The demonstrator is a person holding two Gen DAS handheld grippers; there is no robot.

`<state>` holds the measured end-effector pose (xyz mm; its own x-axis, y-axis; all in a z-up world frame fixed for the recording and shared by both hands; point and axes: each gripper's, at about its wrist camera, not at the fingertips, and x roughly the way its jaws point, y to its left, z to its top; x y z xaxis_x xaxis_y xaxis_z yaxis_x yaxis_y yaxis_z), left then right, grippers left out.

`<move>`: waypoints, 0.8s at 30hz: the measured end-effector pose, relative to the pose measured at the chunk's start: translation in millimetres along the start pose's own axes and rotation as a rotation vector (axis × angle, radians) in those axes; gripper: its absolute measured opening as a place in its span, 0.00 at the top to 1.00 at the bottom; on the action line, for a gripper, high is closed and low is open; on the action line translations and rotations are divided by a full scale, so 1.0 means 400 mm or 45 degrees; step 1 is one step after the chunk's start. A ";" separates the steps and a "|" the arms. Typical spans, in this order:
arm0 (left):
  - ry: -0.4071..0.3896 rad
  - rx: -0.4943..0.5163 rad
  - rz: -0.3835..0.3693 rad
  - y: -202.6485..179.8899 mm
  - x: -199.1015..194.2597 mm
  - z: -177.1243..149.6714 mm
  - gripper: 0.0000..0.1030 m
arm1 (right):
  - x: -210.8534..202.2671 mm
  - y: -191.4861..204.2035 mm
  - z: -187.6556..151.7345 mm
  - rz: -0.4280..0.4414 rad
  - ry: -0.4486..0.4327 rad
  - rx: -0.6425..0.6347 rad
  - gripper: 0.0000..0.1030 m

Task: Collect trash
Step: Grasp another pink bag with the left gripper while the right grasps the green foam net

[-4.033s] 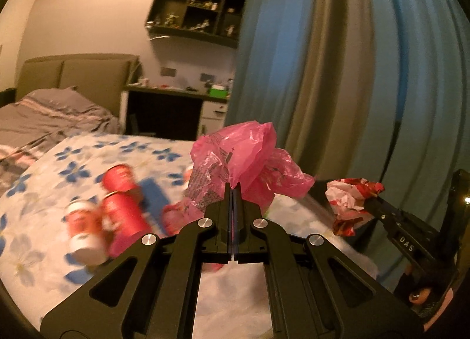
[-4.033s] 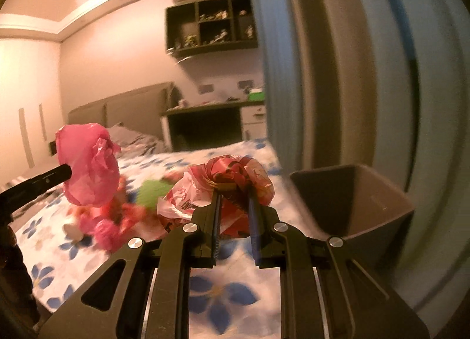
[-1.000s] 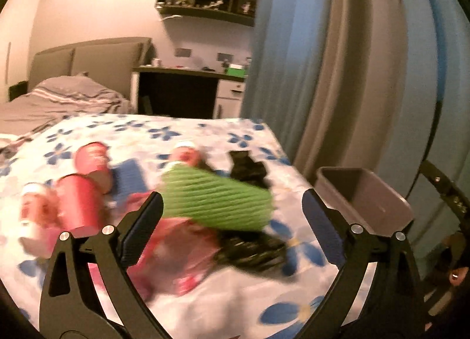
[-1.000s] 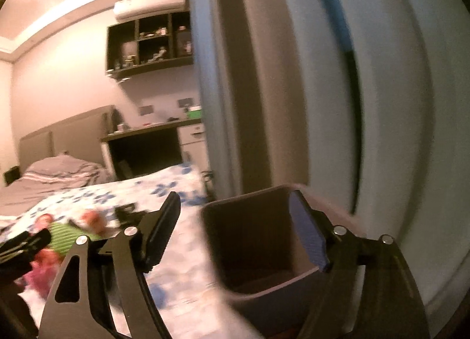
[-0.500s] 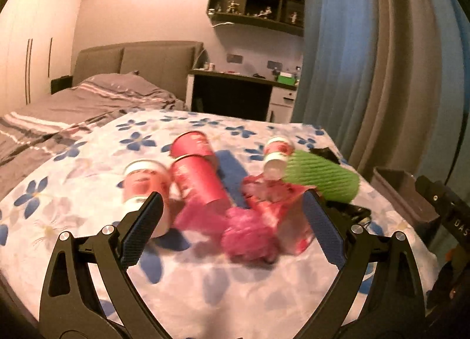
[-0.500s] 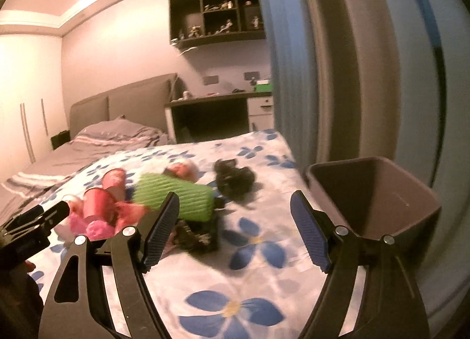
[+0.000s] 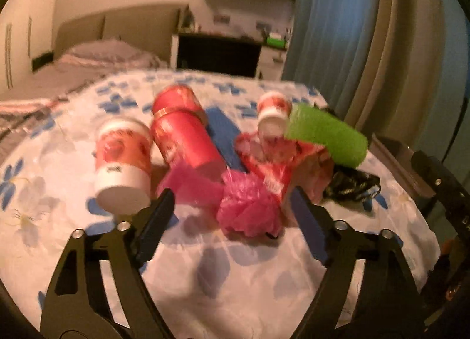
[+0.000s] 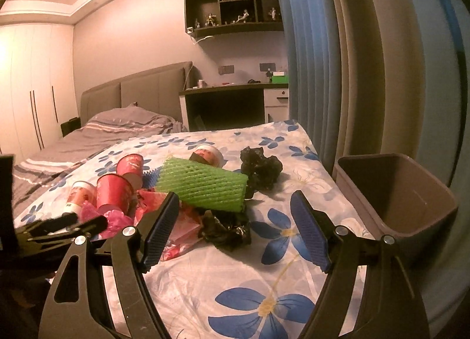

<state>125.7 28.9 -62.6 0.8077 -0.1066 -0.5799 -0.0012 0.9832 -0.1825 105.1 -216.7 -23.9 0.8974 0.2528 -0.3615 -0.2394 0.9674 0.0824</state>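
1. Two grippers point at a heap of rubbish on a flowered bedspread (image 8: 293, 274). The left gripper (image 7: 232, 215) has its jaws closing, but nothing is pinched yet: a crumpled pink plastic ball (image 7: 249, 206) sits just ahead of and between the tips, with the pads not pressing on it.
2. The right gripper (image 8: 235, 221) stands released and empty, its ribbed blue pads wide apart.
3. For the left hand the key relation is plain: the pink ball lies straight ahead, roughly round with no long axis, and this hand is much the nearer to it. A short push forward should bring it between the pads.
4. Ahead of the right gripper lies a crumpled black plastic wad (image 8: 226, 230), low and shiny, close in front of its left pad. The right hand is the nearer one to it.
5. Behind that wad lies a green foam net sleeve (image 8: 202, 186), a soft meshed tube with its long axis running across the right wrist view.
6. Farther out are red paper cups (image 7: 185, 139) tipped on their sides, a white-based cup (image 7: 123, 162), a torn red-and-white wrapper (image 7: 270, 162) and a second black wad (image 8: 260, 168).
7. A grey plastic bin (image 8: 393, 201), smooth, boxy and open-topped, stands beside the bed edge to the right of the right gripper, near the blue and beige curtain (image 8: 337, 60).
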 end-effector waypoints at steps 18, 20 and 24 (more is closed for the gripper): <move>0.084 -0.027 -0.137 0.000 0.010 0.015 0.75 | 0.035 0.036 0.000 0.049 0.063 -0.036 0.26; 0.039 -0.029 -0.149 0.000 -0.020 0.027 0.75 | 0.045 0.036 0.004 0.048 0.072 -0.033 0.26; -0.071 -0.034 -0.140 0.006 -0.080 0.060 0.75 | 0.066 0.032 0.018 0.052 0.079 -0.012 0.26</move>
<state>114.0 38.2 -25.3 0.8355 -0.2042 -0.5101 0.0740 0.9617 -0.2638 128.6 -197.6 -25.7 0.8622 0.2906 -0.4150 -0.2791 0.9561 0.0897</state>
